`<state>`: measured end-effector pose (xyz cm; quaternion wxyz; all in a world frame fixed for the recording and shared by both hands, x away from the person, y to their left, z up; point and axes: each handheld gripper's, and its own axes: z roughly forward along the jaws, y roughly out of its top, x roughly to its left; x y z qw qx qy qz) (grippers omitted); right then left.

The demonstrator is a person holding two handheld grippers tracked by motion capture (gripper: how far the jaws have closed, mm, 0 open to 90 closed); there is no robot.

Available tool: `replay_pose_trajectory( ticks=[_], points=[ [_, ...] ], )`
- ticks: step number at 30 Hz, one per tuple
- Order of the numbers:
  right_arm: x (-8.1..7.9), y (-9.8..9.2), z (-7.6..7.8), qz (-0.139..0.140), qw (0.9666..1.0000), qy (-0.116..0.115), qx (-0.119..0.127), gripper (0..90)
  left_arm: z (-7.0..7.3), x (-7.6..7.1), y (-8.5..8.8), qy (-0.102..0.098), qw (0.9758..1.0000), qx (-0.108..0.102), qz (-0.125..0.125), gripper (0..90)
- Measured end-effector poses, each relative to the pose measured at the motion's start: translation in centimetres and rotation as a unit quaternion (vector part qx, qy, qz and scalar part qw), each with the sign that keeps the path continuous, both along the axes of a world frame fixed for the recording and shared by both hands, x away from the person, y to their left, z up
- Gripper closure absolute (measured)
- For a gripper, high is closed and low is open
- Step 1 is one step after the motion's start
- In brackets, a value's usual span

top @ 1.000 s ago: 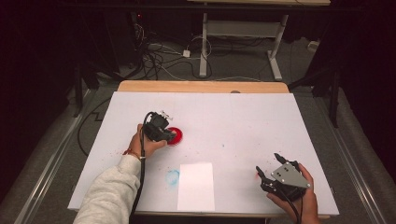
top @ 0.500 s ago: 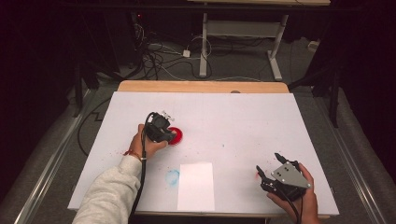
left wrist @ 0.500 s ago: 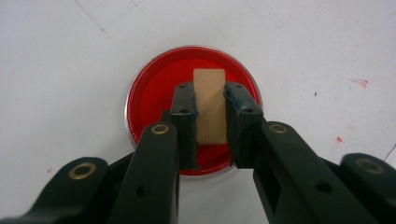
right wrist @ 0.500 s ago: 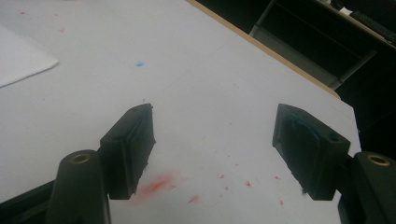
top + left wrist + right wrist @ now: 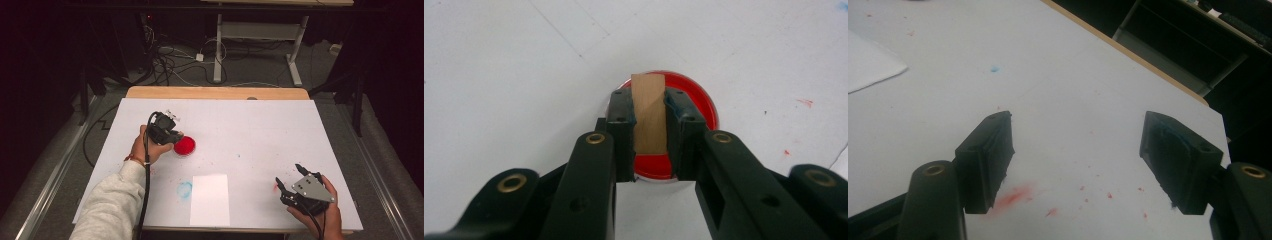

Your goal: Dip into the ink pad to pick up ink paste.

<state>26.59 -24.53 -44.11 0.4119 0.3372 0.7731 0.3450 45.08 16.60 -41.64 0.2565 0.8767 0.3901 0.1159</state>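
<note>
Left tongs [image 5: 650,125] are clamped on a wooden stick [image 5: 648,112], poised over the red paint dish [image 5: 184,146] mid-table, probably for dipping. Right tongs [image 5: 1075,160] sit wide open, empty, near the table's [image 5: 280,130] front-right corner.

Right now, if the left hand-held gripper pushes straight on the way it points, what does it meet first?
Likely the red dish: the left hand-held gripper holds a wooden stick right over it. How close the tip is cannot be told.
</note>
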Motion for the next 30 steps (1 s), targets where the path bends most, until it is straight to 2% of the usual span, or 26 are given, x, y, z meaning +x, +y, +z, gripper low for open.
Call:
replay_pose_trajectory(
  ticks=[4,6,8,10,15,18,23,27,30],
  points=[
    [0.1,0.0,-0.1,0.001,1.0,0.002,0.001,30.1,-0.3,0.1,-0.1,0.005,1.0,-0.002,-0.007,73.5],
    [0.1,0.0,-0.1,0.001,1.0,0.002,-0.001,30.1,-0.5,0.2,-0.3,0.004,1.0,0.003,-0.006,73.5],
    [0.1,0.0,-0.1,0.003,1.0,0.003,-0.002,30.1,-0.9,0.3,-0.4,0.01,0.9999,-0.005,-0.007,73.5],
    [0.0,0.0,-0.1,0.003,1.0,0.003,-0.002,30.1,-1.4,0.5,-0.7,0.015,0.9998,0.006,-0.011,73.5],
    [0.0,0.0,-0.1,0.004,1.0,0.004,-0.002,30.1,-2.7,0.8,-0.9,0.027,0.9995,0.008,-0.012,73.5],
    [0.1,0.0,-0.2,0.004,1.0,0.005,-0.004,30.1,-2.8,0.8,-0.7,0.032,0.9995,-0.003,-0.009,73.5],
    [0.0,0.1,-0.2,0.004,1.0,0.005,-0.005,30.1,-2.8,0.8,-1.0,0.03,0.9994,0.01,-0.01,73.7],
    [0.0,0.2,-0.1,0.005,1.0,0.005,-0.005,30.1,-3.0,0.8,-0.7,0.034,0.9994,-0.002,-0.006,73.7],
    [0.0,0.2,-0.2,0.006,0.9999,0.007,-0.006,30.1,-3.0,0.8,-0.9,0.031,0.9995,0.003,-0.006,73.7]
  ],
)
